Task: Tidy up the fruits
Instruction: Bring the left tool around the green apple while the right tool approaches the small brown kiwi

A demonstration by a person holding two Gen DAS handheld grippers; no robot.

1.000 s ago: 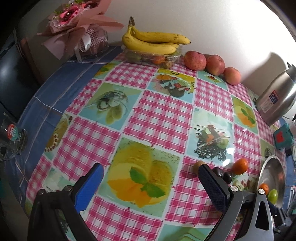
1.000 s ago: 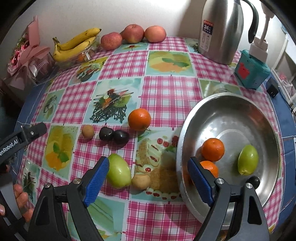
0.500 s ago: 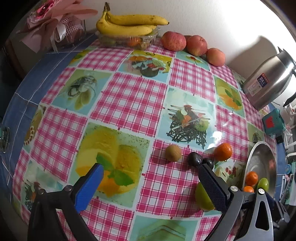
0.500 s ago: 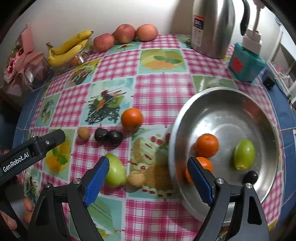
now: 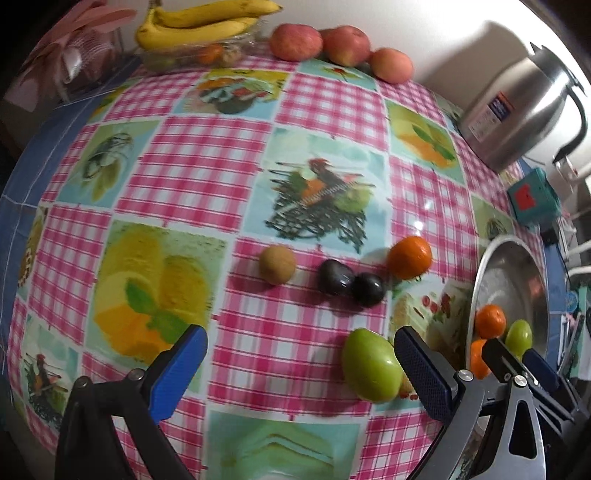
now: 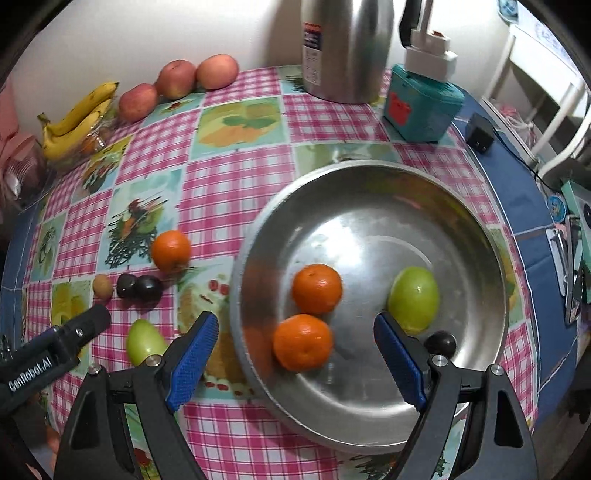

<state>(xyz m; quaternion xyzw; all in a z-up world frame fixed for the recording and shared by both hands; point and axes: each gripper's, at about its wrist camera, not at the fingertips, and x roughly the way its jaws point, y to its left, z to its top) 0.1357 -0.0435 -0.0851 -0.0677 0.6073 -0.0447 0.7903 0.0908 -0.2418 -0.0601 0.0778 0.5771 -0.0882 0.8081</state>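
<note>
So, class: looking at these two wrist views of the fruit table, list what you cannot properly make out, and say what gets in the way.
- Small tan fruit beside the green oval fruit: left view, mostly behind the left gripper's blue finger.
- Contents of the clear plastic tray under the yellow bananas: both views, blurred, too small.
- Label on the steel kettle: unreadable.
- Round steel bowl: left view, far side cut off by the right gripper's frame.

Both my wrist cameras look steeply down at the pink checked tabletop, sharing the round steel bowl.
</note>
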